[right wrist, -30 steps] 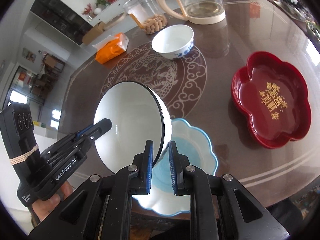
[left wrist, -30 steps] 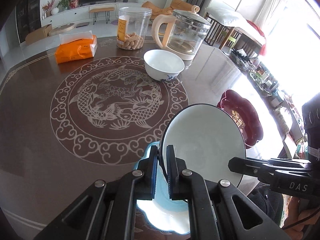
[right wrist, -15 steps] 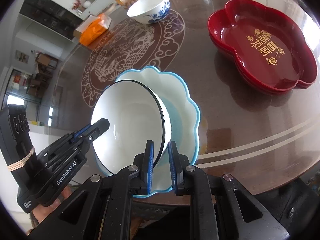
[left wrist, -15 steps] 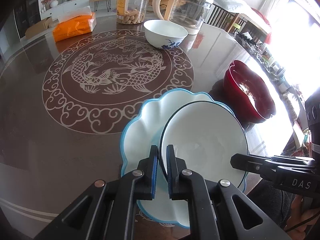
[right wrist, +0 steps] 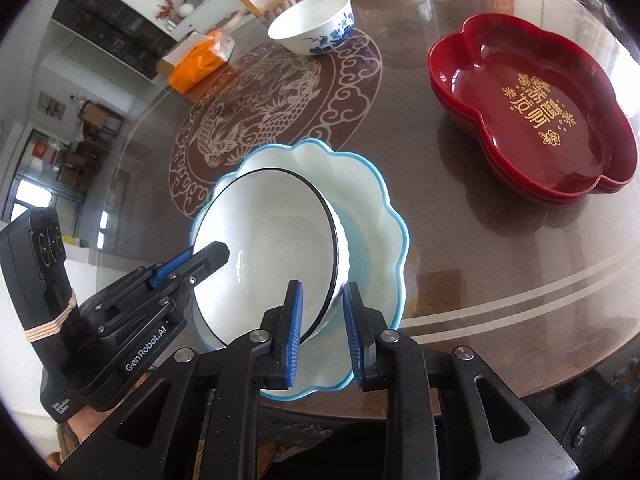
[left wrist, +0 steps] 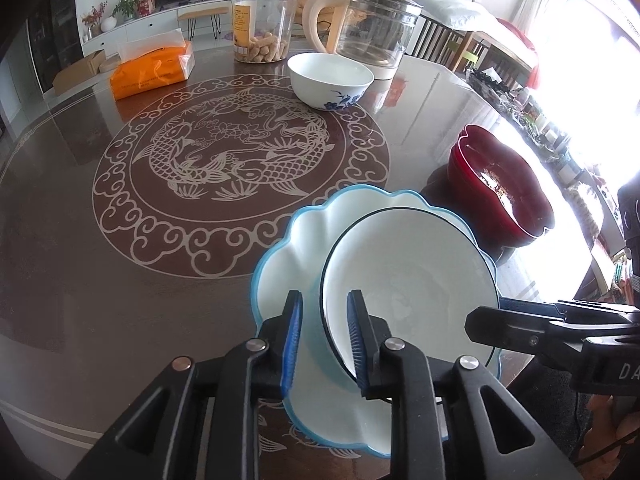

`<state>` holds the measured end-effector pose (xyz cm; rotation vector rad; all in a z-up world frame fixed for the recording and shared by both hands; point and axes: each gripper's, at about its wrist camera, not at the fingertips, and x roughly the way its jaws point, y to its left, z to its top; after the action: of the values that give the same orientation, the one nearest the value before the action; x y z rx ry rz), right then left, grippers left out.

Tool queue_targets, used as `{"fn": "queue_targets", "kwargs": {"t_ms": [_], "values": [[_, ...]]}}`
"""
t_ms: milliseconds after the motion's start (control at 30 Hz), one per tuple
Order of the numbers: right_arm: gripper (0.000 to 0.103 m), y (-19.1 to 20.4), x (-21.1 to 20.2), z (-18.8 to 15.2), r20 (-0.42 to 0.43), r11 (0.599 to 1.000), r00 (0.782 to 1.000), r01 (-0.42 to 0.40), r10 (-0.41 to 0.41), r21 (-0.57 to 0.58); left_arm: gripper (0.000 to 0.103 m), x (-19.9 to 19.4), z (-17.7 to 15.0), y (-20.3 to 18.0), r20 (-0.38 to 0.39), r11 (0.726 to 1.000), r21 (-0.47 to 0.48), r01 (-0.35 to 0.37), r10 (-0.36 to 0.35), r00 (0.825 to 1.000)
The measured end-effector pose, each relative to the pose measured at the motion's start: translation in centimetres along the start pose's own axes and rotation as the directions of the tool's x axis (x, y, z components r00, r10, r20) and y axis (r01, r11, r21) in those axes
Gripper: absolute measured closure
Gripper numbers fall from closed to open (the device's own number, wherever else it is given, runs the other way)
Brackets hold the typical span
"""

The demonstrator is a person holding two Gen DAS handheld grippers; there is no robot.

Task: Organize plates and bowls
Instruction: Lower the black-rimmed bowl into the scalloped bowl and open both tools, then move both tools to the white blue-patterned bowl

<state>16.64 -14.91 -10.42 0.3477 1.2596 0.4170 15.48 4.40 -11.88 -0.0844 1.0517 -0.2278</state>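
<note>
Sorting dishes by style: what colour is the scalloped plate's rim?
Light blue, on a white scalloped plate; clearest in the right wrist view.

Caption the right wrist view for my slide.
Both grippers opening around the black-rimmed white bowl, set on the blue-edged scalloped plate.

White black-rimmed bowl (left wrist: 412,276), blue-edged plate (left wrist: 288,256), seemingly gold-lettered red tray (right wrist: 536,108).
</note>
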Motion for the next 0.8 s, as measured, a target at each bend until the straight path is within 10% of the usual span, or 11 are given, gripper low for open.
{"fn": "queue_targets", "kwargs": {"t_ms": [100,267,467,700,800], "values": [[0.049,0.5,-1.0,-0.4,0.043,1.000,0.999,-0.010,0.012,-0.026,0.037,-1.5,-0.1,0.3,0.061,1.000,-0.011,-0.023,0.024,0.998],[0.039,1.6,-4.9,-2.4,0.249,0.994,0.968,0.057,-0.031,-0.097,0.021,-4.9,-0.5,1.0,0.180,0.997,-0.039,-0.067,0.073,0.981],[0.029,1.4,-7.9,-7.1,0.613,0.943,0.751,0.332,-0.246,-0.028,0.021,-6.6,-1.5,1.0,0.211,0.994,-0.056,-0.095,0.104,0.972],[0.029,0.2,-8.8,-9.8,0.714,0.916,0.635,0.401,-0.296,0.024,0.021,-6.8,-2.0,0.2,0.232,0.988,-0.039,-0.150,0.155,0.960],[0.029,0.1,-9.1,-10.3,0.730,0.915,0.621,0.403,-0.285,0.014,0.021,-6.7,-2.0,-0.1,0.235,0.986,-0.030,-0.164,0.166,0.958]]}}
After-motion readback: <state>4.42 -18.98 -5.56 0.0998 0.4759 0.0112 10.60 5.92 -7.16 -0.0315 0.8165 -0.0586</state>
